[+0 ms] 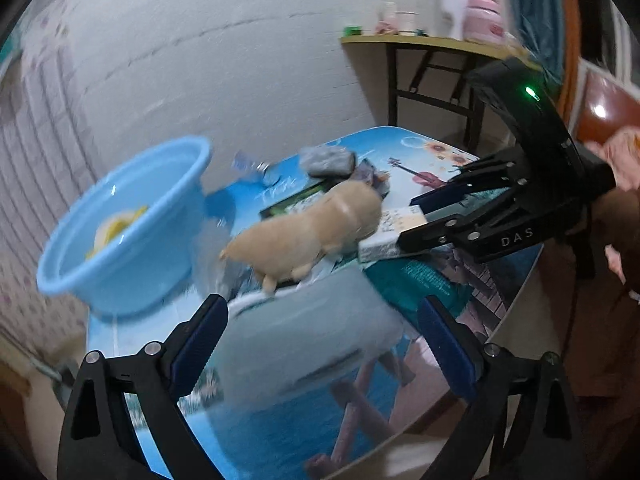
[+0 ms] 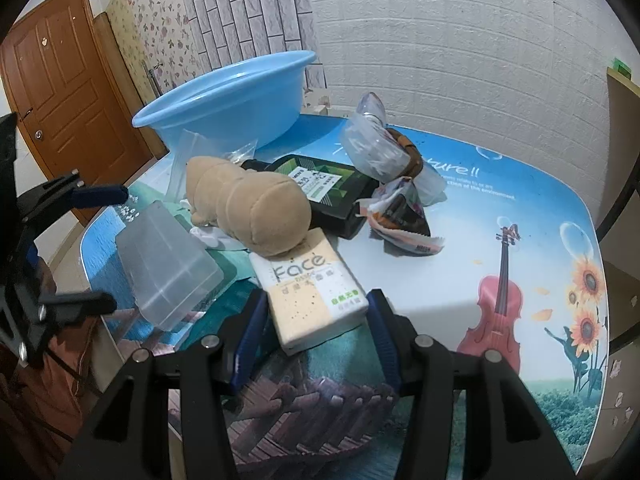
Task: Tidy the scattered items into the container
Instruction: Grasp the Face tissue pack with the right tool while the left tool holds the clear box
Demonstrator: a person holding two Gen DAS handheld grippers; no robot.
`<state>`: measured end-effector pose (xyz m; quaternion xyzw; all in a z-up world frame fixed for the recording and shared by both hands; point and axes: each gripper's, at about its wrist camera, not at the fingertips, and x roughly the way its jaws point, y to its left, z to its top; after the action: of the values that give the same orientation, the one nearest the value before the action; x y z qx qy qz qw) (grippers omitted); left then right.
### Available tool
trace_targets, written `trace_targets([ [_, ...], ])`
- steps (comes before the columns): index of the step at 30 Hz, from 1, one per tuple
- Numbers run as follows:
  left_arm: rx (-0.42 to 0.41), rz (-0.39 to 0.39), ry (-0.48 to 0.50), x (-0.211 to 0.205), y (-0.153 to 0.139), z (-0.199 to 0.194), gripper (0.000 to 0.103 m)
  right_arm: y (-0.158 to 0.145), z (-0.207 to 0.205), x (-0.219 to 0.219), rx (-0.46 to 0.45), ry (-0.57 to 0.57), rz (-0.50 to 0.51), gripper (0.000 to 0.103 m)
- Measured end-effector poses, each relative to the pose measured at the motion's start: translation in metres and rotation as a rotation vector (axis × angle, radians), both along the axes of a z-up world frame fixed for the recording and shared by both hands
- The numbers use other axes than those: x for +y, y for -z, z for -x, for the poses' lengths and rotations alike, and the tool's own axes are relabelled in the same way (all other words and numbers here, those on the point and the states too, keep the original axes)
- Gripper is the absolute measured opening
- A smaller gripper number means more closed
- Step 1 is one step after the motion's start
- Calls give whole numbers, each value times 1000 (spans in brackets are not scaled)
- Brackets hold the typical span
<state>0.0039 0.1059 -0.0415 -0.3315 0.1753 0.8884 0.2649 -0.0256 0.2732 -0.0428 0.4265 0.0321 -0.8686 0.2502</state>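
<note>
A blue basin stands at the table's far left; it also shows in the left wrist view with something yellow inside. My right gripper has its fingers on both sides of a white "Face" tissue pack, which lies on the table under a tan plush toy. The right gripper also shows in the left wrist view at the pack. My left gripper is open around a clear plastic box, blurred in its own view.
A black packet, a clear bag with a brown ring and a torn wrapper lie behind the plush. The printed tabletop ends near the grippers. A side table with cups stands by the wall.
</note>
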Motion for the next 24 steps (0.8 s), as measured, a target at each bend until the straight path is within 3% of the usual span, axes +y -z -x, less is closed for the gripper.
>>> trace_targets([
  [7, 26, 93, 46, 40, 9, 1, 96, 0, -1, 0, -3, 2, 4, 50],
  [12, 62, 182, -75, 44, 17, 11, 96, 0, -2, 0, -3, 3, 4, 50],
  [24, -29, 131, -278, -27, 29, 20, 96, 1, -2, -1, -5, 5, 10, 50],
])
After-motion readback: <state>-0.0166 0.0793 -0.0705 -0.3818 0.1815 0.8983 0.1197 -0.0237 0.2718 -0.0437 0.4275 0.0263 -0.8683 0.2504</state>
